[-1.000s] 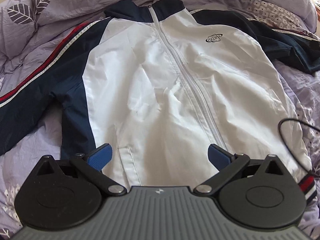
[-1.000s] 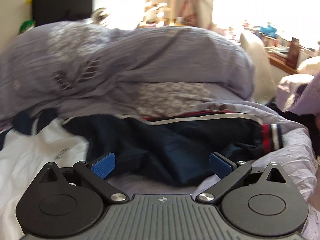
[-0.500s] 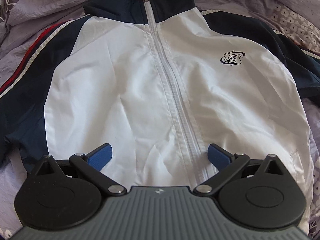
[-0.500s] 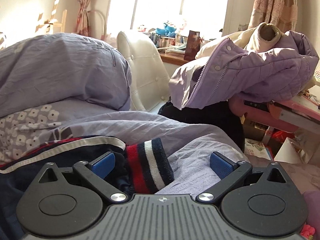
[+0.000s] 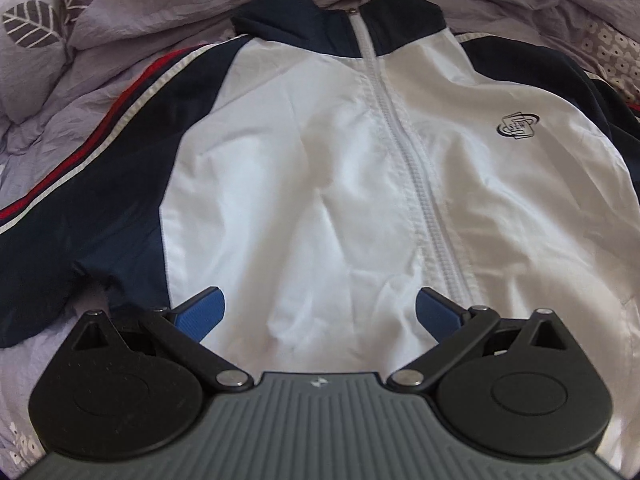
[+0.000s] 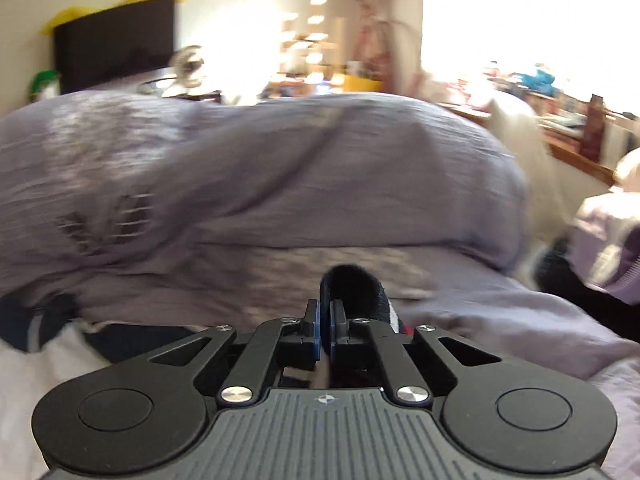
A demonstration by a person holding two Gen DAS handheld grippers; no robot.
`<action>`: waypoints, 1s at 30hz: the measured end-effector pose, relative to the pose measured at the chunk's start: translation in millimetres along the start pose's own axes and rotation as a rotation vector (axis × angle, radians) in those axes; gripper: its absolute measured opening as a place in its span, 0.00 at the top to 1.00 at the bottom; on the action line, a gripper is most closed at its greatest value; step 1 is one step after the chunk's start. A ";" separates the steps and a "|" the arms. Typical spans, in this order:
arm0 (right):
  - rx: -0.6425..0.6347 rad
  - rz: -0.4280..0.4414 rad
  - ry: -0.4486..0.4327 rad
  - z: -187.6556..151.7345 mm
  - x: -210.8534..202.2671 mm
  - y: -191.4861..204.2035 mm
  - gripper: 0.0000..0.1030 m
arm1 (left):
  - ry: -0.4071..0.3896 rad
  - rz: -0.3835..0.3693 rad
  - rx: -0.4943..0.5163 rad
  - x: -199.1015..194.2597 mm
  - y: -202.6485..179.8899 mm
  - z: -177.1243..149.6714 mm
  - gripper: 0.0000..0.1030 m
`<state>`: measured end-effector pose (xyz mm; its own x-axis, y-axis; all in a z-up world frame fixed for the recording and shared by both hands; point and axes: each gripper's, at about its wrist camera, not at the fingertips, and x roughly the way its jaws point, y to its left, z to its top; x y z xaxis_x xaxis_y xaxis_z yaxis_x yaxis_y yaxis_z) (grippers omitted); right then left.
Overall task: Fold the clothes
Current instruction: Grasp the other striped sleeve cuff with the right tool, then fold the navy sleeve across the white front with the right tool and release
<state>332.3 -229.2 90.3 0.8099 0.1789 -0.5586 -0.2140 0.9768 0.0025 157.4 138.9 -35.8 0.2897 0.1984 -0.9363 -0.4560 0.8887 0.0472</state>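
So the white and navy track jacket [image 5: 320, 184] is lying zipped and face up on the bed [image 5: 60, 80], right ahead of the left claw [image 5: 320, 312], which is spread wide and holding nothing. The right claw [image 6: 325, 328] is pinched tight on the striped sleeve cuff [image 6: 356, 292]. I'd say carry that sleeve low and flat across the chest so it doesn't bunch.

Left wrist view angled down, close over the jacket [image 5: 320, 168] spread ahead of its jaws, right wrist view low, level, blurred, facing the duvet [image 6: 260, 184] beyond its jaws, both sharing jacket and duvet
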 end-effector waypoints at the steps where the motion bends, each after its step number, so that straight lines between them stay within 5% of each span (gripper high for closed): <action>1: -0.050 0.105 0.004 1.4 -0.1 37.6 0.94 | -0.004 0.010 -0.008 -1.7 5.1 -1.1 0.00; 5: -0.187 0.469 0.086 -12.2 0.1 175.0 0.92 | -0.010 0.042 -0.068 -6.5 35.4 -11.0 0.00; 8: -0.319 0.484 0.086 -36.6 -17.2 239.0 0.65 | -0.003 0.046 -0.123 -8.3 58.0 -23.0 0.00; 10: -0.369 0.453 0.075 -53.9 -25.5 248.8 0.39 | 0.001 0.035 -0.144 -8.8 69.0 -31.9 0.00; 17: -0.577 -0.008 -0.010 -111.7 -22.2 200.1 0.37 | 0.009 -0.004 -0.143 -5.1 76.5 -49.7 0.01; 23: -0.644 -0.285 0.005 -122.5 14.3 148.0 0.40 | 0.031 -0.026 -0.105 3.2 66.0 -52.3 0.01; 27: -0.943 -0.312 0.033 -146.8 39.4 144.4 0.30 | 0.061 -0.030 -0.077 14.5 57.2 -46.3 0.01; 30: -1.001 -0.273 0.051 -148.6 51.0 143.9 0.33 | 0.083 -0.033 -0.057 23.1 50.6 -40.8 0.01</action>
<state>261.6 -97.0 -61.1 0.8800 -0.0620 -0.4708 -0.4007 0.4350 -0.8063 106.6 171.6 -69.2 0.2363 0.1322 -0.9626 -0.4953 0.8687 -0.0023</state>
